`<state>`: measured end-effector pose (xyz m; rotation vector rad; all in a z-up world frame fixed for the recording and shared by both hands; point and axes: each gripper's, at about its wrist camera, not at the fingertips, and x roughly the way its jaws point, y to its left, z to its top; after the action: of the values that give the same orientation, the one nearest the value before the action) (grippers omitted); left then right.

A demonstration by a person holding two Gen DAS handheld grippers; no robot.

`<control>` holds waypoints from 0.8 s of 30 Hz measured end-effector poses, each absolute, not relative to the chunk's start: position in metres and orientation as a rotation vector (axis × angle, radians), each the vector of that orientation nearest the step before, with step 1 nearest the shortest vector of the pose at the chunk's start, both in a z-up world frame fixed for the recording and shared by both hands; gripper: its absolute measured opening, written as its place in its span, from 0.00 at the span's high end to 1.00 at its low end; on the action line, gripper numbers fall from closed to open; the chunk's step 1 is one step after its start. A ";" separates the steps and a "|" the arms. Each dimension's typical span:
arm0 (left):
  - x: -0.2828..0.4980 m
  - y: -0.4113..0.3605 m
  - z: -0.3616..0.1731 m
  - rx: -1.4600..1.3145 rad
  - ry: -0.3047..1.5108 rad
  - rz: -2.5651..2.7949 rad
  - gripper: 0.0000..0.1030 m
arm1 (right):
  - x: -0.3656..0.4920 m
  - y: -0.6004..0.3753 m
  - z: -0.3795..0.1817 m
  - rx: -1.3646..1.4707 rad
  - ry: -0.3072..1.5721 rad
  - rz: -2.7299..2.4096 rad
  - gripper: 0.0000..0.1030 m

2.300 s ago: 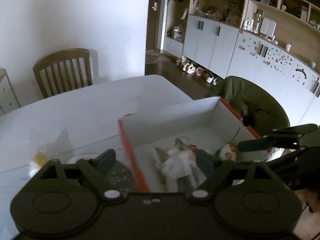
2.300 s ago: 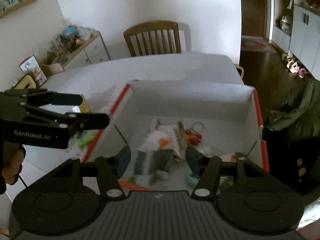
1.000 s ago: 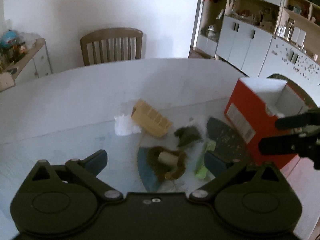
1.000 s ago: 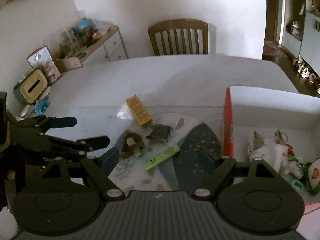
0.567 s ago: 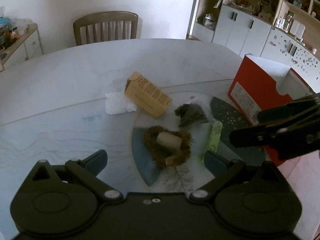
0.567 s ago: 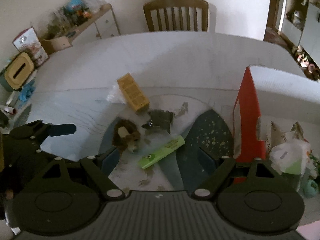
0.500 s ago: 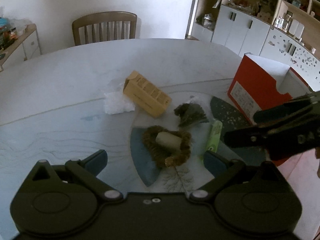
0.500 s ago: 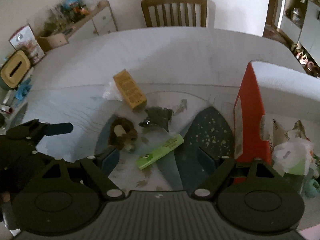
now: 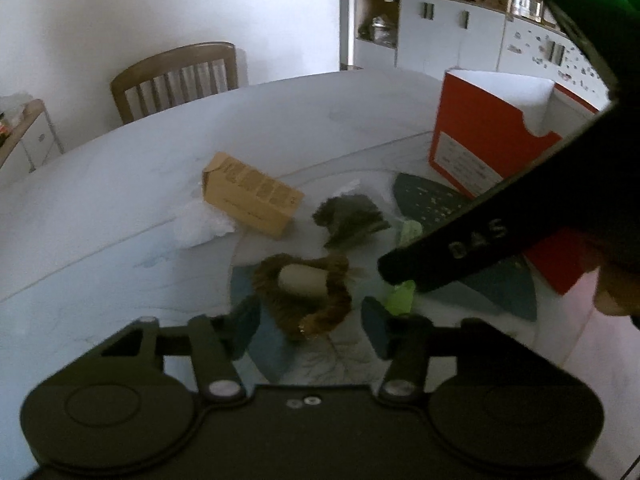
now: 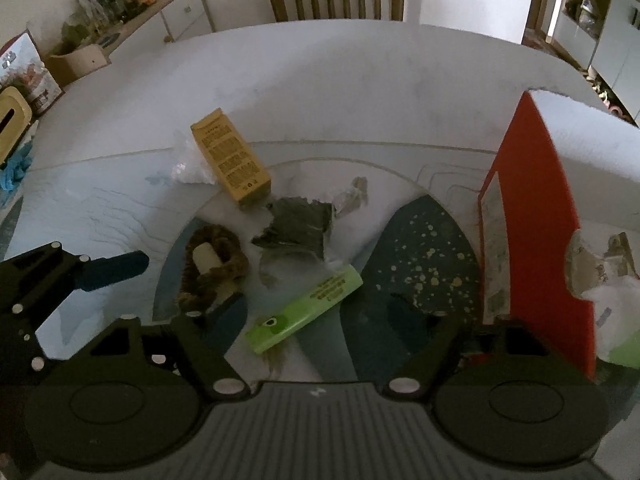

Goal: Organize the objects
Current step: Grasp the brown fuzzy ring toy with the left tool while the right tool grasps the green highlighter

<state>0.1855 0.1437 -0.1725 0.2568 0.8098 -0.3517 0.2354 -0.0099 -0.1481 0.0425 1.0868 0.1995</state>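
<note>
Right wrist view: table [image 10: 320, 80] is seen filling most of the frame, with the red box [image 10: 532, 220] at right edge, its open inside holding crumpled items [image 10: 608, 276] at far right. Compared with 2.3 s ago, when both cameras were aimed into the box, both grippers have been swung away from it and brought low over the loose pile at centre frame. Over the last half second the views have been closed in further, so a fresh pick is judged to be starting, not a drop.

Still outside the box, on the placemat [image 10: 424, 248]: yellow carton [image 10: 230, 160] at upper left of centre, dark crumpled wrapper [image 10: 298, 226] at centre, brown fuzzy ring [image 10: 212, 264] with a pale cylinder in it at left of centre, green tube [image 10: 304, 304] at lower centre.

Right gripper [image 10: 316, 320] is held spread wide, nothing between the fingers, green tube lying in the gap. Likely its target.

Left wrist view: left gripper [image 9: 308, 330] is also spread, empty, with the fuzzy ring [image 9: 304, 290] just ahead between the fingertips at lower centre. Right gripper's finger [image 9: 472, 248] is crossing the right of that frame, near the tube [image 9: 400, 298]. Clash risk if both are closed in together
</note>
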 end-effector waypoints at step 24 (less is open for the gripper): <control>0.196 0.140 -0.180 0.238 0.856 -0.394 0.85 | 0.240 0.004 -0.162 0.004 1.134 0.188 0.77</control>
<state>0.1958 0.1398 -0.1798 0.2380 0.8557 -0.3936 0.2395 0.0038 -0.1623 0.0042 1.1343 0.1877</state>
